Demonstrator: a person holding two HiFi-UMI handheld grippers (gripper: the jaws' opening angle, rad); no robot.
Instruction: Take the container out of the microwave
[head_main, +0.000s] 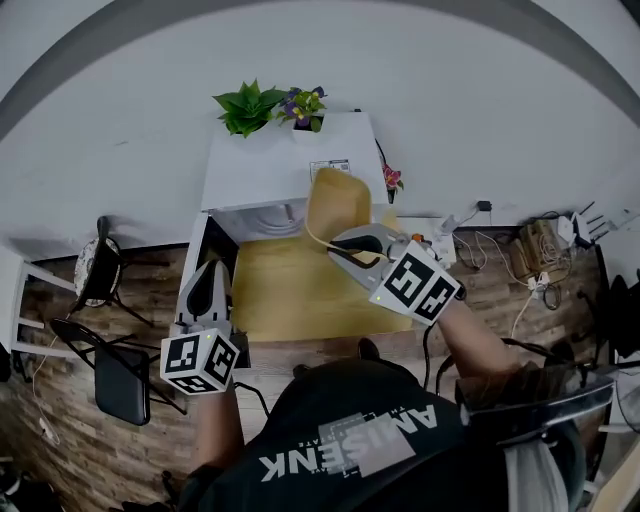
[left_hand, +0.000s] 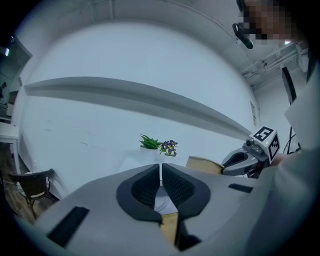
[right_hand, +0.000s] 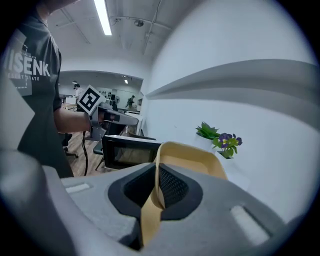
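Note:
A yellow container hangs tilted in the air in front of the white microwave. My right gripper is shut on its rim, and in the right gripper view the yellow wall runs between the pads. The microwave door stands open at the left. My left gripper is beside that door, jaws together with nothing between them. From the left gripper view, the container and the right gripper show at the right.
Two potted plants stand on top of the microwave. It sits on a wooden table. Chairs stand at the left. Cables and a power strip lie on the floor at the right.

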